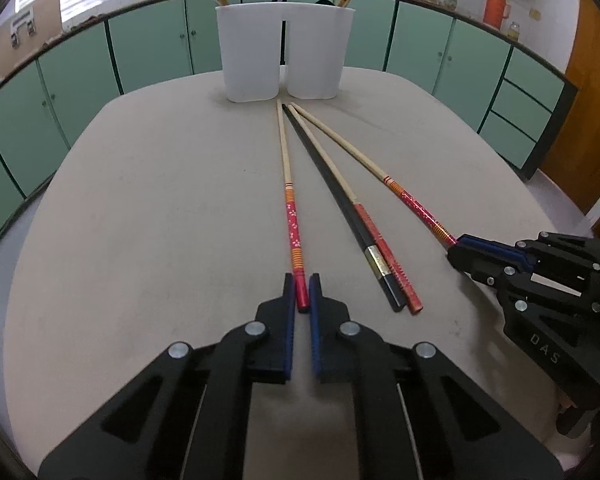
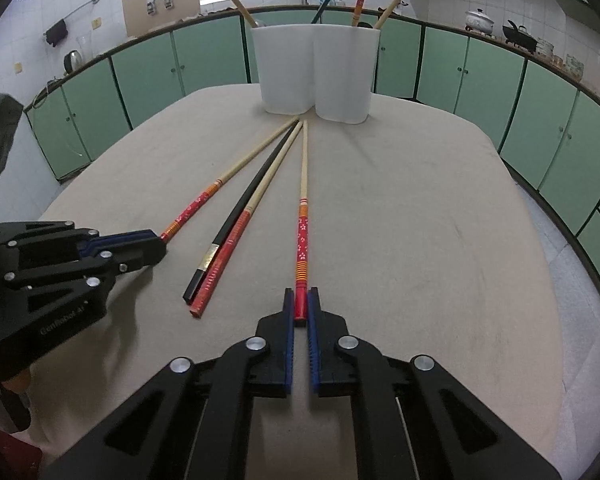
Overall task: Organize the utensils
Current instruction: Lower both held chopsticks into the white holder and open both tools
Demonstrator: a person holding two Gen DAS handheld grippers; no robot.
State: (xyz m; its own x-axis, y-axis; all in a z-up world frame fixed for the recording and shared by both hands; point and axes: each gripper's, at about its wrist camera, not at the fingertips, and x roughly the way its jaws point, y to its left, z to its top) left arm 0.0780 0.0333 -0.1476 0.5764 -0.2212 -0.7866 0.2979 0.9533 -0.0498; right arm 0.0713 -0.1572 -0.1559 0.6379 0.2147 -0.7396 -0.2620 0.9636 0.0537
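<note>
Four chopsticks fan out on the beige table (image 1: 160, 200) toward a white two-compartment holder (image 1: 252, 60) at the far end. My left gripper (image 1: 302, 282) is shut on the red end of a flower-patterned chopstick (image 1: 286, 168), the leftmost of the fan. My right gripper (image 2: 300, 296) is shut on the red end of the matching flower-patterned chopstick (image 2: 303, 184), the rightmost. Both chopsticks lie on the table. Between them rest a black chopstick (image 1: 324, 172) and a red-handled chopstick (image 1: 380, 240), side by side. Each gripper shows in the other's view: right gripper (image 1: 454, 248), left gripper (image 2: 160, 242).
The holder (image 2: 284, 72) has several chopsticks standing in it. Green kitchen cabinets (image 1: 152, 48) run behind the table, with a sink tap, pots and jars on the counter. The tabletop's rounded edges drop off at left and right.
</note>
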